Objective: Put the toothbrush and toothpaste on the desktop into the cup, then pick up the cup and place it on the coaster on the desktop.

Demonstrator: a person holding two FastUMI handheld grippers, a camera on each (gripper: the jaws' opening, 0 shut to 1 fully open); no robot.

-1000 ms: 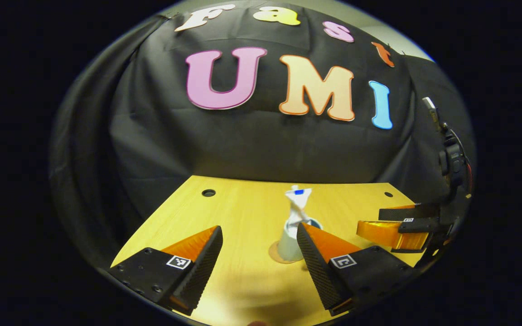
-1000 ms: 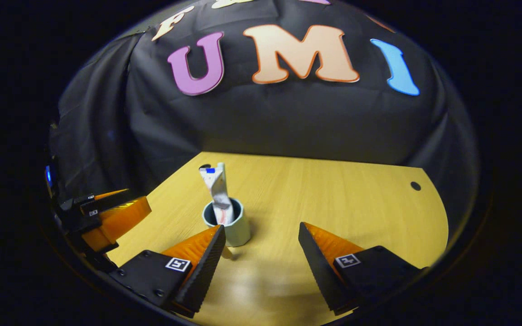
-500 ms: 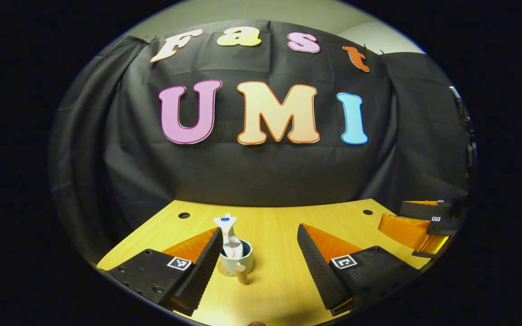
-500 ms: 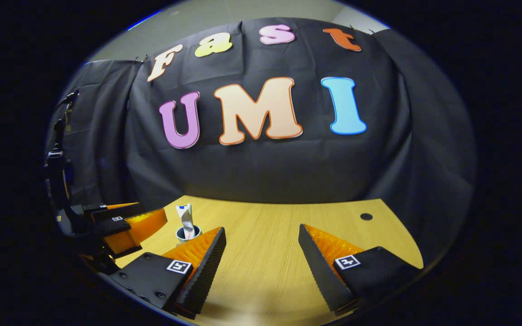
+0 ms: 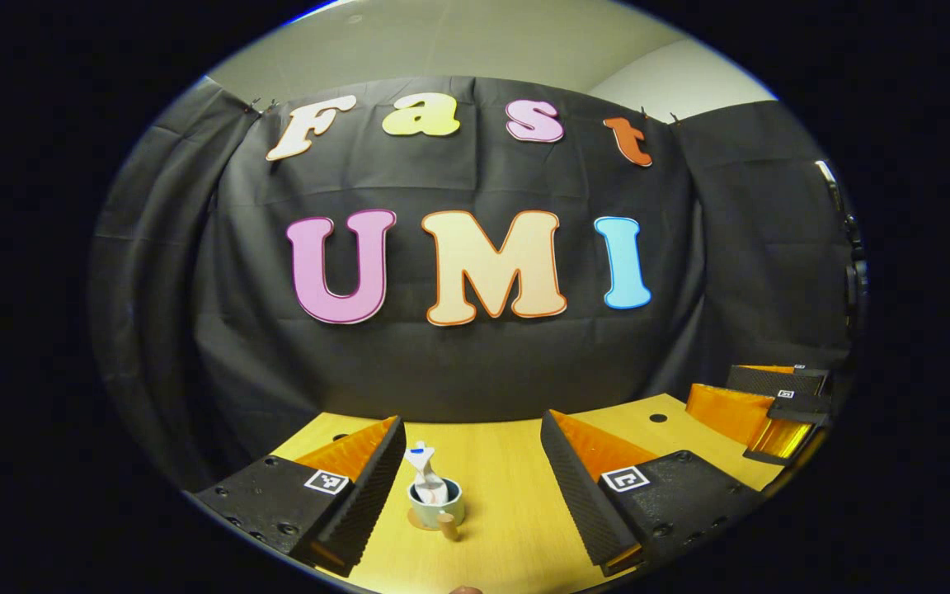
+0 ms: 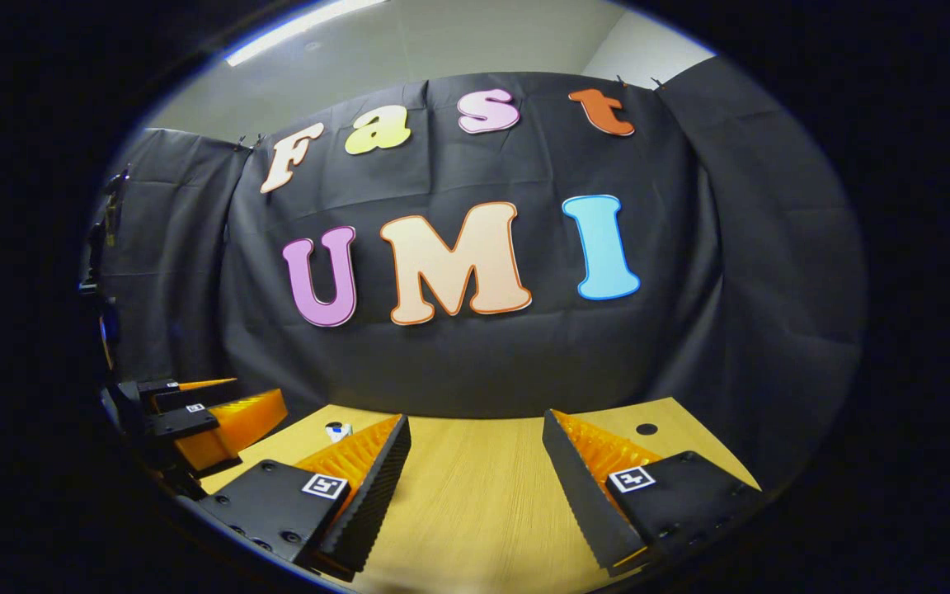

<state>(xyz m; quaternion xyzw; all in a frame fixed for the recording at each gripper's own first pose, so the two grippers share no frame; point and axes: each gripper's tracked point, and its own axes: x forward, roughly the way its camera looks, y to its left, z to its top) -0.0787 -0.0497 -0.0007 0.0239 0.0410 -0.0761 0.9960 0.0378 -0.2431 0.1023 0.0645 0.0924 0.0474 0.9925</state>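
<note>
The pale cup [image 5: 435, 505] stands on the round coaster [image 5: 419, 520] on the yellow wooden desktop [image 5: 516, 503]. A white toothpaste tube [image 5: 424, 467] sticks up out of it. A short brown wooden stub [image 5: 447, 525] shows at the cup's front; I cannot tell what it is. My left gripper [image 5: 472, 427] is open and empty, pulled back from the cup, which sits near its left finger. My right gripper [image 6: 476, 425] is also open and empty. In the right gripper view the tube's top [image 6: 335, 430] peeks out behind the left finger, and the cup is hidden.
The right gripper [image 5: 759, 400] shows orange and black at the right of the left gripper view. The left gripper [image 6: 199, 412] shows at the left of the right gripper view. A round cable hole [image 6: 646, 429] lies near the desk's far right edge.
Both grippers have drawn back from the cup and tilted up. The cup now looks smaller and lower, and the right gripper's left finger now covers it.
</note>
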